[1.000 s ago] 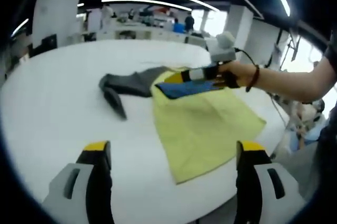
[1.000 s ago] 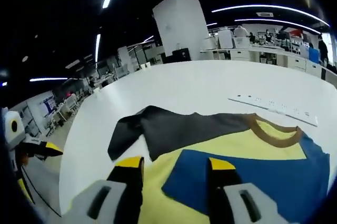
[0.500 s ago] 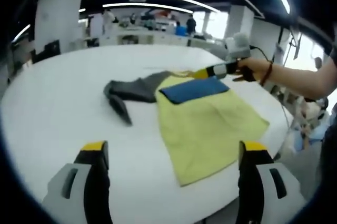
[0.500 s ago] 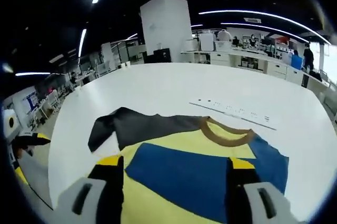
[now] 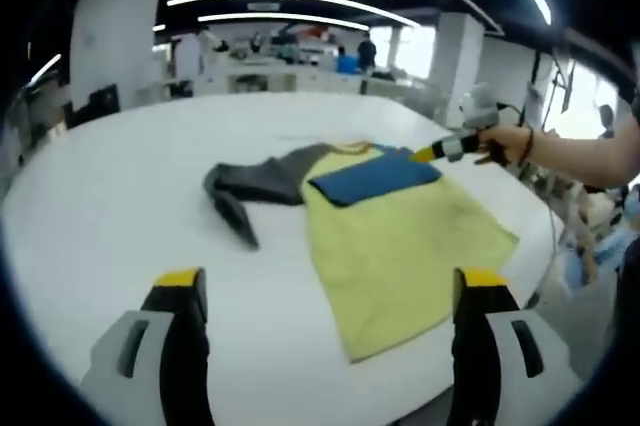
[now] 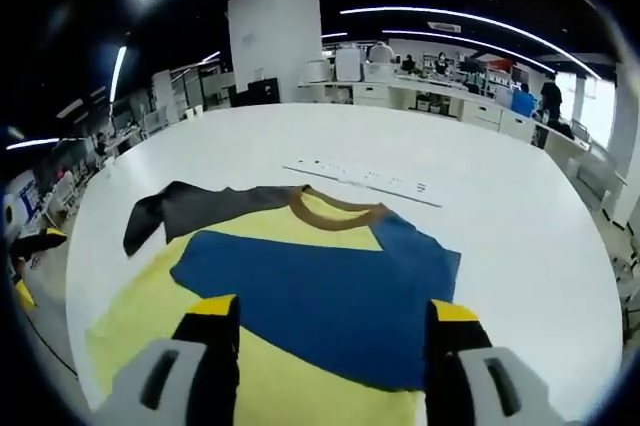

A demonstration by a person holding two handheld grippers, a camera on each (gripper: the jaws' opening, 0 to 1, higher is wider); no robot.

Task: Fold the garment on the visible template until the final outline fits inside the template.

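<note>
The right claw has backed off the garment, gaping wide and empty.

A: Where does the garment lie on the table?

B: Flat in the middle, well in from every edge; one sleeve trails toward the far-left edge in the right gripper view.

A: Anything beyond it?

B: A strip lies just past the collar. In the left gripper view, the right gripper hangs over the garment's far corner.
</note>
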